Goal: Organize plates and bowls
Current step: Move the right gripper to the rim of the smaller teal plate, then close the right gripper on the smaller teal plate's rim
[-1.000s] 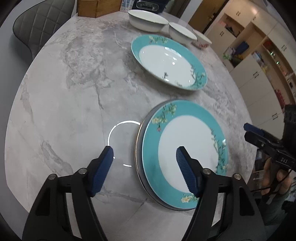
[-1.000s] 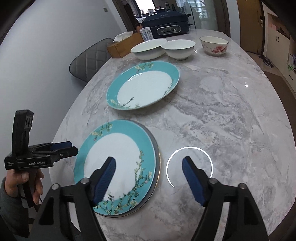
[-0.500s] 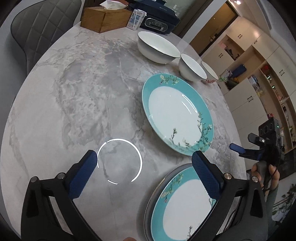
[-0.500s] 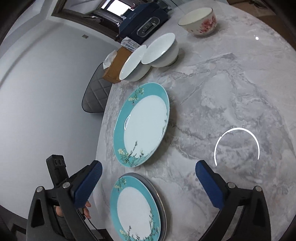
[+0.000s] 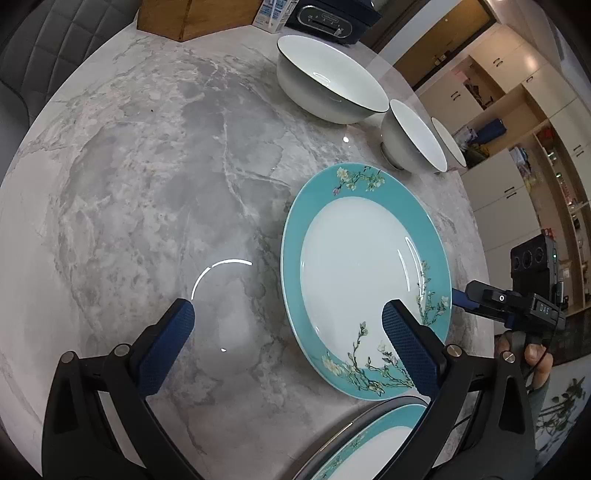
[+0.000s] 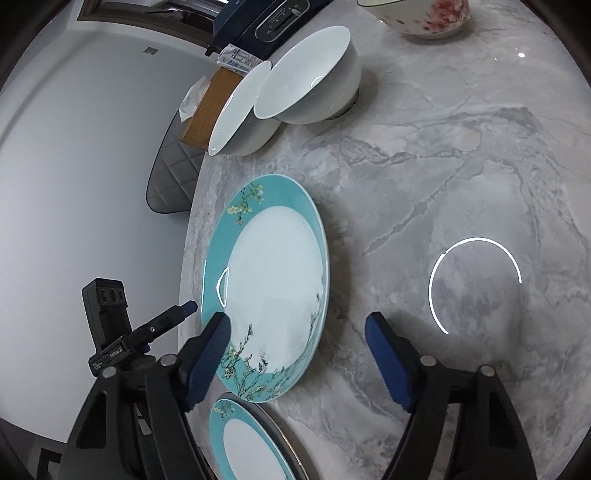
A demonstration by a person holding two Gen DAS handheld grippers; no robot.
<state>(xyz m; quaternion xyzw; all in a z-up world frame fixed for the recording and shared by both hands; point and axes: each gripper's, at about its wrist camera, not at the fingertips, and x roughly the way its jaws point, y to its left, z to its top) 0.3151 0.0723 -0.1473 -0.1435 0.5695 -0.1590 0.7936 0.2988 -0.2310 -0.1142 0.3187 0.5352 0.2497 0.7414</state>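
Left wrist view: the left gripper (image 5: 284, 332) hangs with its blue-padded fingers (image 5: 168, 343) spread wide and empty, one over the grey marble tabletop (image 5: 147, 184), the other over the round teal-rimmed blossom plate (image 5: 364, 273). Right wrist view: the right gripper (image 6: 295, 354) is closing, nothing pressed between its fingers, that plate's edge lying between them at 11 o'clock. A stacked teal plate (image 6: 247, 439) lies at 6 o'clock, two white bowls (image 6: 306, 77) and a pink-flowered bowl (image 6: 424, 14) at 12.

The grey marble table (image 5: 147, 184) carries teal-rimmed plates (image 5: 365, 277), white bowls (image 5: 328, 81) and a wooden box (image 5: 192, 14).
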